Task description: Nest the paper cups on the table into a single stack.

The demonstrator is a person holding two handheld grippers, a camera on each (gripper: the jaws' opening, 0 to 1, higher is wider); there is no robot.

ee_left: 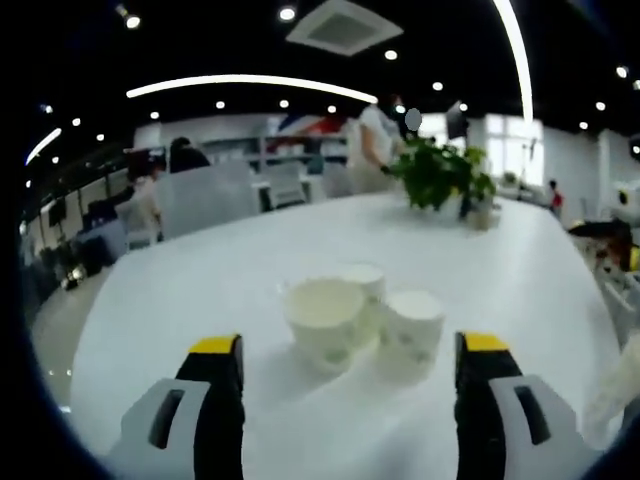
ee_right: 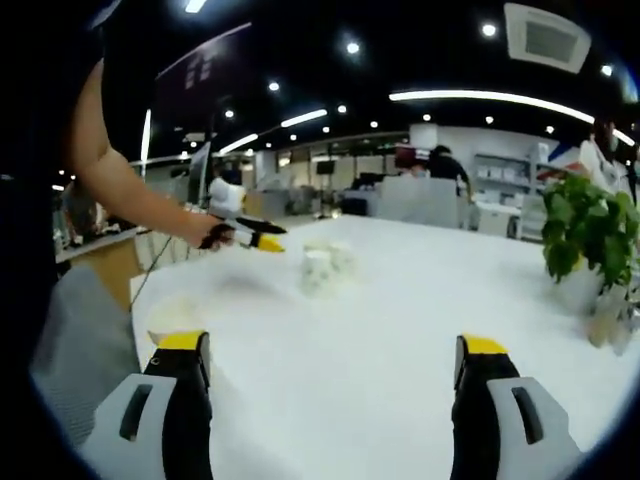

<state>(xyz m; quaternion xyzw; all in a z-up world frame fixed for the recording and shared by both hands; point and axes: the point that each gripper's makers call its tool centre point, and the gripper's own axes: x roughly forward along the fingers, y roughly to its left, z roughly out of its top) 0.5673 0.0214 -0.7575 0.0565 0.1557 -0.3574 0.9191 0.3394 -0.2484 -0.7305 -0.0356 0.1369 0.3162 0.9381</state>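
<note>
1. Left gripper [ee_left: 349, 368], low in the left gripper view, stands with jaws spread wide and nothing between them.
2. Just beyond its tips, at frame centre, three paper cups [ee_left: 325, 322] cluster upright on the white table [ee_left: 200, 290], touching or nearly so, not nested.
3. Right gripper [ee_right: 332, 362], at the bottom of the right gripper view, also gapes wide and empty over bare tabletop.
4. In that view, the cups [ee_right: 322, 264] sit left of centre, well beyond the jaws; the left gripper [ee_right: 262, 240] reaches toward them from the left on a person's arm [ee_right: 125, 190].
5. A potted plant [ee_left: 440, 178] stands at upper right of the table.
</note>
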